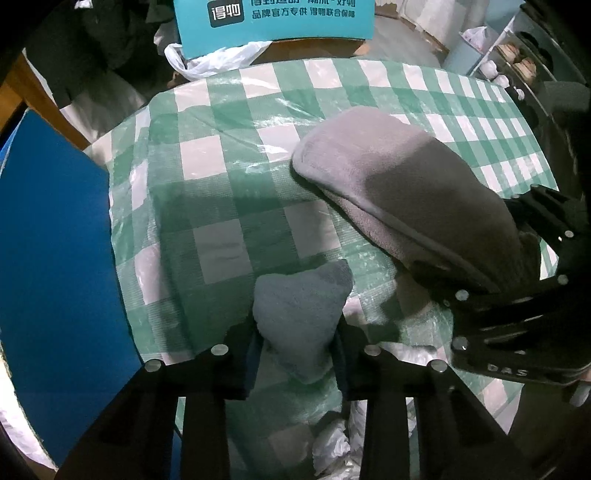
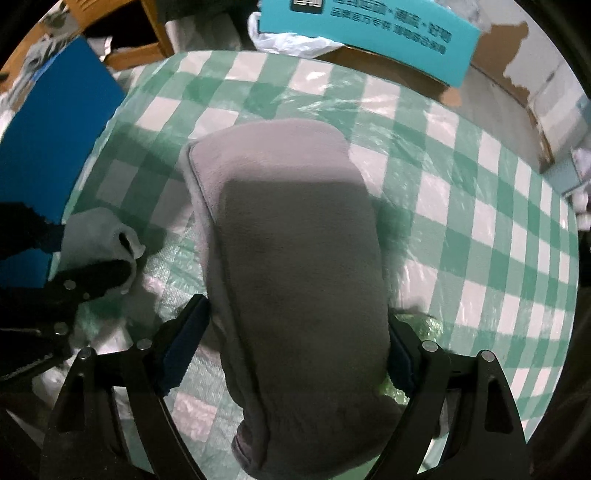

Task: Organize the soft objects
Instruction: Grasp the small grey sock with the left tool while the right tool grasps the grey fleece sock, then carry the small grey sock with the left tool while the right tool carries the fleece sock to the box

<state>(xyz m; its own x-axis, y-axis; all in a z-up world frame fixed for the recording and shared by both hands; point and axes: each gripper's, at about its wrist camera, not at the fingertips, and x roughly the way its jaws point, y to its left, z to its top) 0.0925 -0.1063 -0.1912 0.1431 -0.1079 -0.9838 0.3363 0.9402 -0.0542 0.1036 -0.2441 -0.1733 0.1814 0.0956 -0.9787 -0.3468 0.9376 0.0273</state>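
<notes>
A large grey plush slipper (image 2: pixel 291 251) lies lengthwise between my right gripper's (image 2: pixel 295 343) fingers, which are closed on its sides; it also shows in the left wrist view (image 1: pixel 406 184), with the right gripper (image 1: pixel 517 295) at its near end. My left gripper (image 1: pixel 297 343) is shut on a small light grey fleece piece (image 1: pixel 299 310), held just above the green-and-white checked tablecloth (image 1: pixel 229 192). In the right wrist view that fleece piece (image 2: pixel 99 236) and the left gripper (image 2: pixel 88 280) sit at the left.
A blue board (image 1: pixel 51 258) stands at the table's left edge. A teal printed box (image 1: pixel 273 22) on a cardboard carton and a white plastic bag (image 1: pixel 218 55) lie beyond the far edge. White shelves with small items (image 1: pixel 513 66) stand at the far right. Crumpled plastic (image 1: pixel 332 446) lies near the front.
</notes>
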